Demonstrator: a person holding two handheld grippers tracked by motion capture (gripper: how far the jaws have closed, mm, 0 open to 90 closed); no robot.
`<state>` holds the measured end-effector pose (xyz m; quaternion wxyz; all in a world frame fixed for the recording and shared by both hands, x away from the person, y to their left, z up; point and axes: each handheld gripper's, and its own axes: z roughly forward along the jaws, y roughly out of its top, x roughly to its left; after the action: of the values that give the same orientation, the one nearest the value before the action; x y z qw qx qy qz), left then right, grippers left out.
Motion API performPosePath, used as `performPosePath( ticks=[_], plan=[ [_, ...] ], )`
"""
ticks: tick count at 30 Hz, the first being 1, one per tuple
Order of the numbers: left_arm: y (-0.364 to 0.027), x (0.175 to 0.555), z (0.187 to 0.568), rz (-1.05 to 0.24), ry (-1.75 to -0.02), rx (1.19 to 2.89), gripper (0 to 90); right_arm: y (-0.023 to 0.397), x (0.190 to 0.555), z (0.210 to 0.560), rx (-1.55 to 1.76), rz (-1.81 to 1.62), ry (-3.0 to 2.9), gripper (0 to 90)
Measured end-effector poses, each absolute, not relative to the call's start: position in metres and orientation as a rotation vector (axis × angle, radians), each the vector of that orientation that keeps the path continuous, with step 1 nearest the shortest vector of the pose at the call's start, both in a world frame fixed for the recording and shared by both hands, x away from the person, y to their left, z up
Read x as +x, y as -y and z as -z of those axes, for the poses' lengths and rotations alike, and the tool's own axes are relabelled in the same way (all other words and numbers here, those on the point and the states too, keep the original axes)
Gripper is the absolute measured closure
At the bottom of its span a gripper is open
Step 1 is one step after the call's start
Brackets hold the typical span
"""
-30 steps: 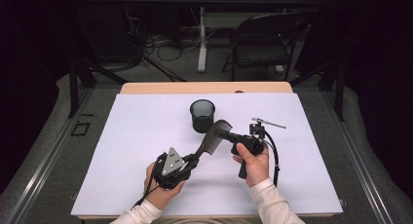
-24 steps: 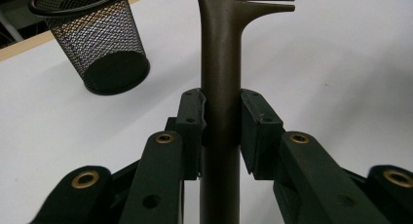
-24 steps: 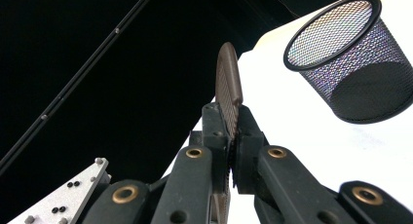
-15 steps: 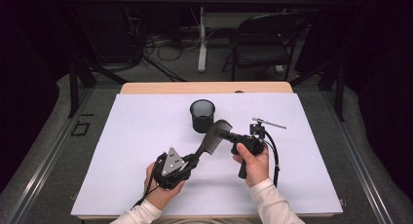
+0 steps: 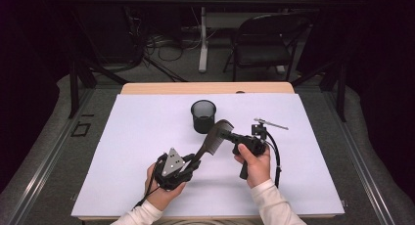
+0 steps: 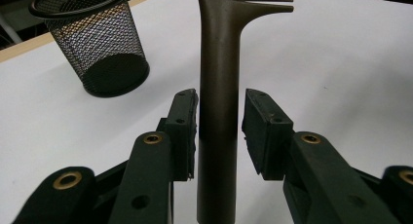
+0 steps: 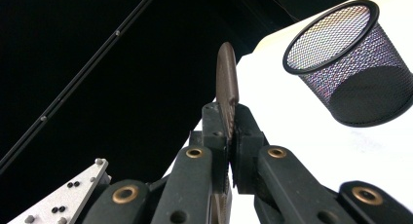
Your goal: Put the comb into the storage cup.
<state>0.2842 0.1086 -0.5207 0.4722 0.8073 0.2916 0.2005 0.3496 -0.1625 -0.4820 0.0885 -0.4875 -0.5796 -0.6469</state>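
The dark comb (image 5: 214, 140) hangs above the white table cover (image 5: 122, 151), slanting between my two grippers just in front of the black mesh cup (image 5: 203, 116). Its toothed end points toward my right gripper (image 5: 231, 135), and its handle runs down to my left gripper (image 5: 195, 160). In the right gripper view my two pads are pressed together on the comb's thin toothed edge (image 7: 227, 85), so my right gripper is clamped on it and carries it. In the left gripper view the comb's handle (image 6: 218, 102) stands straight up between my jaws; they have just been opening, and a gap shows between the handle and the pad (image 6: 260, 131) on one side, while the other pad (image 6: 185, 129) sits just beside the handle, so my left gripper no longer pinches it. The mesh cup stands upright on the cover, apart from the comb, near the middle of the table toward its far edge. My hands (image 5: 257, 164) hold the grippers close together over the near half of the table.
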Motion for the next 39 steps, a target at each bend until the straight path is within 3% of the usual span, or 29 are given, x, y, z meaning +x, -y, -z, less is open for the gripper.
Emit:
performPosePath(
  ticks=[28, 39],
  plan=[
    [-0.110, 0.289, 0.521, -0.509, -0.707, 1.926, 37.6, 0.174, 0.350, 0.479, -1.477, 2.033, 1.687, 87.3],
    [-0.118, 0.295, 0.517, -0.513, -0.734, 1.897, 36.3, 0.184, 0.349, 0.476, -1.497, 2.080, 1.687, 87.3]
  ],
)
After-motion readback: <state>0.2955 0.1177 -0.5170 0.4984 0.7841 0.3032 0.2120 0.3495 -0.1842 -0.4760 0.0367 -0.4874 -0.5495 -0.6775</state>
